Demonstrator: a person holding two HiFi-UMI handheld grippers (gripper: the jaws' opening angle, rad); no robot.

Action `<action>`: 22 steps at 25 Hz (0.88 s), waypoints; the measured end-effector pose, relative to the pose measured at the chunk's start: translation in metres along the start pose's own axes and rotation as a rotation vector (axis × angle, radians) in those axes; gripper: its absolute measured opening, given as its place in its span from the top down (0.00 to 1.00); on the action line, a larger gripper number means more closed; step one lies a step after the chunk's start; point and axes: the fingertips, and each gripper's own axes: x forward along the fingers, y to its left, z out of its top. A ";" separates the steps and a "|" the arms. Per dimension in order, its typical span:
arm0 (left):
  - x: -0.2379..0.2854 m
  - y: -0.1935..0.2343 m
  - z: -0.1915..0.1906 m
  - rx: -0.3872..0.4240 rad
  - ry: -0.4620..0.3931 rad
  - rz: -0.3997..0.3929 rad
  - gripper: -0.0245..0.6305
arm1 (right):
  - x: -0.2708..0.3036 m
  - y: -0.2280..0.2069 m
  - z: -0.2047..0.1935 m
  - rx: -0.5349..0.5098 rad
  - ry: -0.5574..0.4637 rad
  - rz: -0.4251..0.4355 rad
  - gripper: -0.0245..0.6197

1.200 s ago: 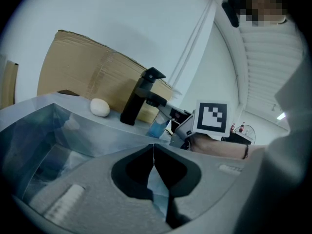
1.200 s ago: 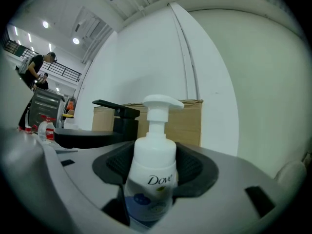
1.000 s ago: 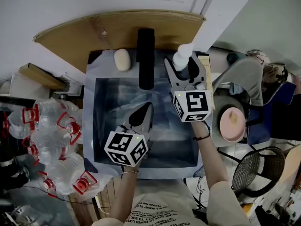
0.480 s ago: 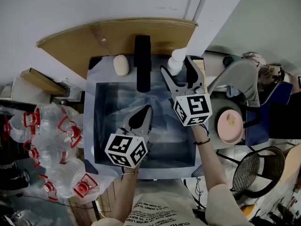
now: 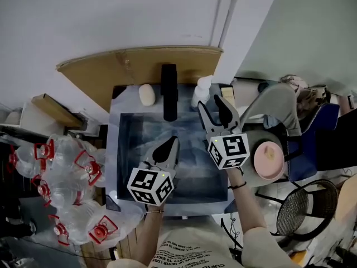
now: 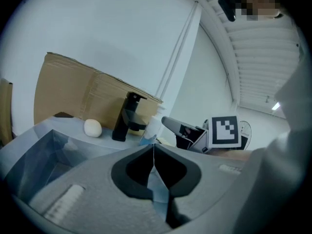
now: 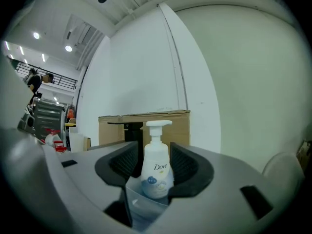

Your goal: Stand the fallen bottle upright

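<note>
A white pump bottle point(image 5: 201, 91) stands upright on the sink's back right rim; in the right gripper view the bottle point(image 7: 156, 172) stands straight, just beyond the jaws. My right gripper point(image 5: 215, 108) is a short way in front of it and not touching; its jaws are closing with nothing between the pads. My left gripper point(image 5: 168, 145) hovers over the sink basin, shut and empty; in the left gripper view its fingertips point(image 6: 154, 149) meet, and the right gripper's marker cube point(image 6: 224, 130) shows beyond them.
A black faucet point(image 5: 169, 91) and a pale soap bar point(image 5: 146, 94) sit on the back rim of the grey sink point(image 5: 124, 149). Brown cardboard point(image 5: 139, 66) leans behind. Several clear red-handled bottles point(image 5: 67, 177) lie left; a pink bowl point(image 5: 269, 161) and a wire basket point(image 5: 304, 208) are at right.
My right gripper has drawn back from the pump bottle, which stays upright on the rim. The left gripper has risen slightly, still shut.
</note>
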 end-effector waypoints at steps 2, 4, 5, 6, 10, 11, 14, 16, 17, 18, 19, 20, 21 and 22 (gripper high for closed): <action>-0.004 -0.002 0.005 0.009 -0.012 -0.001 0.93 | -0.009 0.000 -0.001 0.008 0.016 -0.006 0.69; -0.009 -0.005 0.010 0.020 -0.023 -0.003 0.93 | -0.018 0.002 -0.001 0.009 0.033 -0.009 0.76; -0.012 -0.007 0.013 0.028 -0.029 -0.005 0.93 | -0.022 0.004 -0.001 0.007 0.042 -0.010 0.79; -0.014 -0.008 0.016 0.036 -0.035 -0.008 0.93 | -0.026 0.006 -0.001 0.004 0.052 -0.008 0.83; -0.021 -0.013 0.028 0.074 -0.063 -0.017 0.93 | -0.041 0.014 -0.002 -0.014 0.085 0.001 0.92; -0.023 -0.014 0.030 0.084 -0.068 -0.018 0.93 | -0.045 0.016 -0.002 -0.010 0.089 0.004 0.93; -0.032 -0.016 0.035 0.115 -0.080 -0.020 0.93 | -0.058 0.023 -0.001 0.000 0.098 0.025 0.95; -0.037 -0.018 0.039 0.131 -0.089 -0.020 0.93 | -0.066 0.027 0.001 0.008 0.100 0.038 0.95; -0.040 -0.019 0.040 0.138 -0.093 -0.019 0.93 | -0.071 0.029 0.002 0.015 0.100 0.043 0.95; -0.044 -0.019 0.041 0.146 -0.096 -0.018 0.93 | -0.075 0.031 0.004 0.022 0.099 0.047 0.95; -0.047 -0.020 0.043 0.155 -0.099 -0.017 0.93 | -0.079 0.032 0.005 0.029 0.098 0.051 0.95; -0.051 -0.020 0.045 0.164 -0.101 -0.016 0.93 | -0.083 0.032 0.007 0.035 0.096 0.055 0.95; -0.054 -0.021 0.047 0.172 -0.105 -0.015 0.93 | -0.087 0.033 0.010 0.040 0.093 0.058 0.95; -0.056 -0.021 0.050 0.180 -0.108 -0.015 0.93 | -0.090 0.033 0.012 0.044 0.091 0.061 0.95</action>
